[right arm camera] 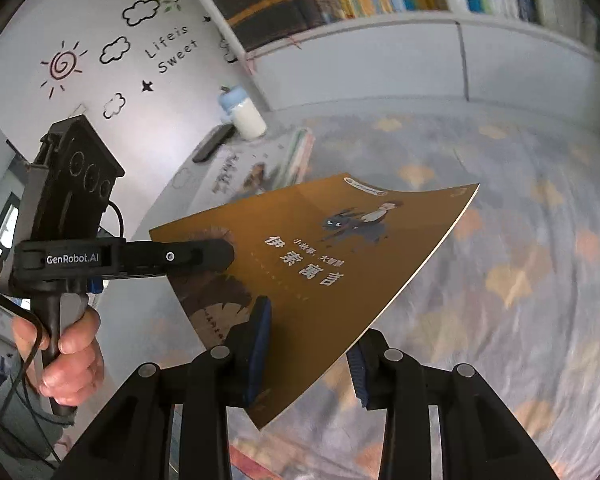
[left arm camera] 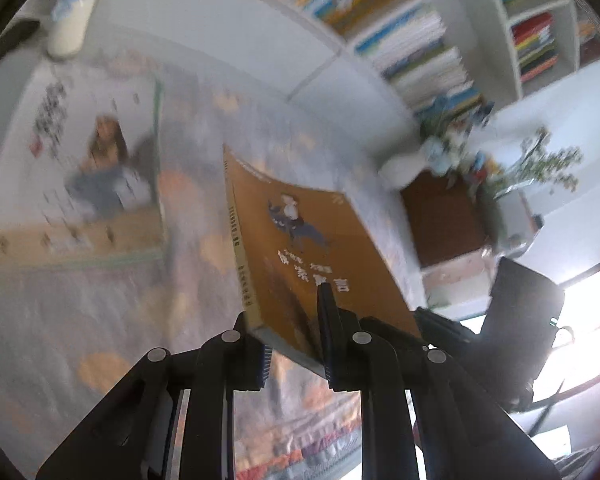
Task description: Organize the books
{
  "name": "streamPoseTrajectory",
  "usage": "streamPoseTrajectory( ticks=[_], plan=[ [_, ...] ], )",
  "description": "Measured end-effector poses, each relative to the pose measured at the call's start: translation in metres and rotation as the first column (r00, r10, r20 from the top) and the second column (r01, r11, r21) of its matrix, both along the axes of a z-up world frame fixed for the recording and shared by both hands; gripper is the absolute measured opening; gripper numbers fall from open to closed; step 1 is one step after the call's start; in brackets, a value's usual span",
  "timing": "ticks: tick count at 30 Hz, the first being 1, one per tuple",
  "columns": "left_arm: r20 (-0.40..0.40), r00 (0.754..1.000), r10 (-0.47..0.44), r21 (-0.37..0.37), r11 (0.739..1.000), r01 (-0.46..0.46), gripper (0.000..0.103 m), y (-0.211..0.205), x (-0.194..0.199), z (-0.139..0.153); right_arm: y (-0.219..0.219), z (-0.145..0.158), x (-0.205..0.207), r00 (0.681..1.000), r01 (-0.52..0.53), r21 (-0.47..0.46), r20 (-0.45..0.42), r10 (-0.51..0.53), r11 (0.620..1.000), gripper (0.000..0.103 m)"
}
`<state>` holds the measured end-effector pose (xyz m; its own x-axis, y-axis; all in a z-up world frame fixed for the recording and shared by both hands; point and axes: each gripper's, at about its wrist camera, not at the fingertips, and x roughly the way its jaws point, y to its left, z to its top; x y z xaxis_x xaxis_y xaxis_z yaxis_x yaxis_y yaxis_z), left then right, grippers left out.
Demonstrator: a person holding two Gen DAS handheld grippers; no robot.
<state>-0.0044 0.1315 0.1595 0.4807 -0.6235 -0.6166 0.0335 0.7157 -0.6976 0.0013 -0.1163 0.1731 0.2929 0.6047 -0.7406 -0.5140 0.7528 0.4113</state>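
An orange-brown paperback (left arm camera: 308, 240) with a cartoon figure and Chinese title hangs tilted above the patterned cloth. My left gripper (left arm camera: 292, 340) is shut on its lower edge near the spine. In the right wrist view the same book (right arm camera: 340, 260) crosses my right gripper (right arm camera: 308, 352) at a slant. One pad lies on the cover and the other sits under the page edge, so the jaws are shut on its near corner. The left gripper (right arm camera: 220, 254) clamps the book's left edge, with a person's hand (right arm camera: 72, 352) on its handle. My right gripper (left arm camera: 432, 320) shows at the book's right corner.
Another book (right arm camera: 256, 168) lies flat on the cloud-patterned cloth (right arm camera: 500, 240). Beyond it are a blue-capped white bottle (right arm camera: 244, 116) and a black remote (right arm camera: 214, 142). White shelves packed with books (left arm camera: 420, 52) stand behind. A plant (left arm camera: 548, 164) and a brown box (left arm camera: 440, 216) sit to the right.
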Motion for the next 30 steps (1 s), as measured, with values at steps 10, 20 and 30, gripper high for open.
streamPoseTrajectory(
  ticks=[10, 20, 30],
  plan=[
    [0.043, 0.97, 0.239, 0.065, 0.968, -0.242, 0.015, 0.105, 0.014, 0.002, 0.123, 0.025, 0.062, 0.98, -0.197, 0.056, 0.035, 0.195, 0.979, 0.037],
    [-0.055, 0.954, 0.295, -0.032, 0.954, -0.297, 0.015, 0.149, 0.032, -0.05, 0.206, -0.03, 0.123, 0.946, -0.316, 0.043, -0.06, 0.318, 0.948, 0.037],
    [-0.099, 0.957, 0.273, -0.03, 0.96, -0.277, 0.016, 0.141, 0.017, -0.068, 0.202, -0.066, 0.133, 0.938, -0.298, 0.051, -0.17, 0.303, 0.953, 0.038]
  ],
)
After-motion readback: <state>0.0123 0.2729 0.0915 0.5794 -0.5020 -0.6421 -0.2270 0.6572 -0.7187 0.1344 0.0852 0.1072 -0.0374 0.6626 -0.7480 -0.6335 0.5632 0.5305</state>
